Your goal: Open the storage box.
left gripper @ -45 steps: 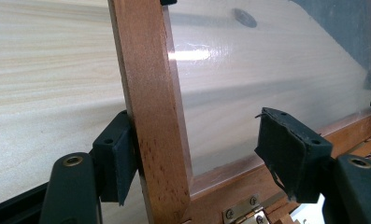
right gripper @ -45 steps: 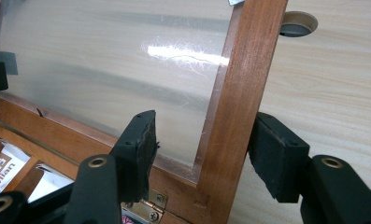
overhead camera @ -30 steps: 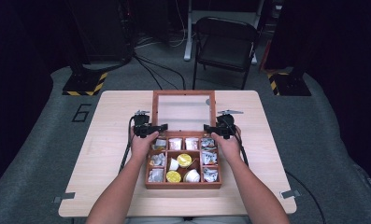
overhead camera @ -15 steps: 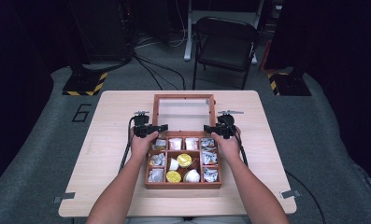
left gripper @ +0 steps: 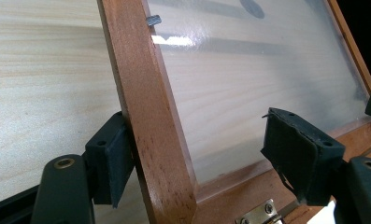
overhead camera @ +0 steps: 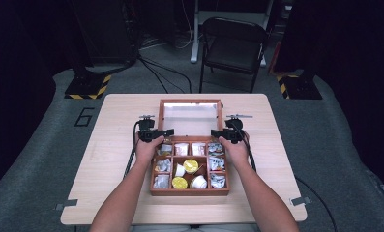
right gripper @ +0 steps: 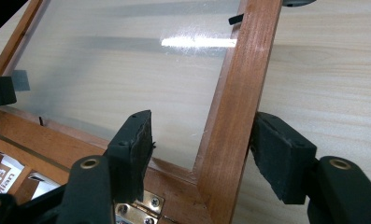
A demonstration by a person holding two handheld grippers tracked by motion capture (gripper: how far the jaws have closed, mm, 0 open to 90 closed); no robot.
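Dark surroundings close in on a pale wooden desk (overhead camera: pixel 117 159), with a black chair (overhead camera: pixel 233 43) and cables on the grey floor behind it. On the desk sits a wooden compartment box (overhead camera: pixel 189 191) with its glazed lid (overhead camera: pixel 191 118) swung open and lying back toward the far edge. The compartments hold small wrapped packets (overhead camera: pixel 217 163) and round cups (overhead camera: pixel 191 166), but their print is too small to read from the high view.

The left tool (overhead camera: pixel 166 131) sits at the lid's left frame rail and the right tool (overhead camera: pixel 215 133) at its right rail, each in a hand (overhead camera: pixel 148 147) reaching in from the near edge.

In the left gripper view, the left tool (left gripper: pixel 197 156) straddles the wooden rail (left gripper: pixel 148 116): one pad lies against the rail's outer face, the other stands well off over the glass, so the jaws are apart, and they have just been opening. A brass hinge (left gripper: pixel 260 214) is cut off at the bottom edge.

In the right gripper view, the right tool (right gripper: pixel 202 154) likewise straddles its rail (right gripper: pixel 237 102); the outer pad is touching or nearly touching the wood, the inner pad stands clear over the glass, jaws apart. A hinge (right gripper: pixel 141 207) shows partly behind the inner jaw. The glass shows glare and blurred reflections.
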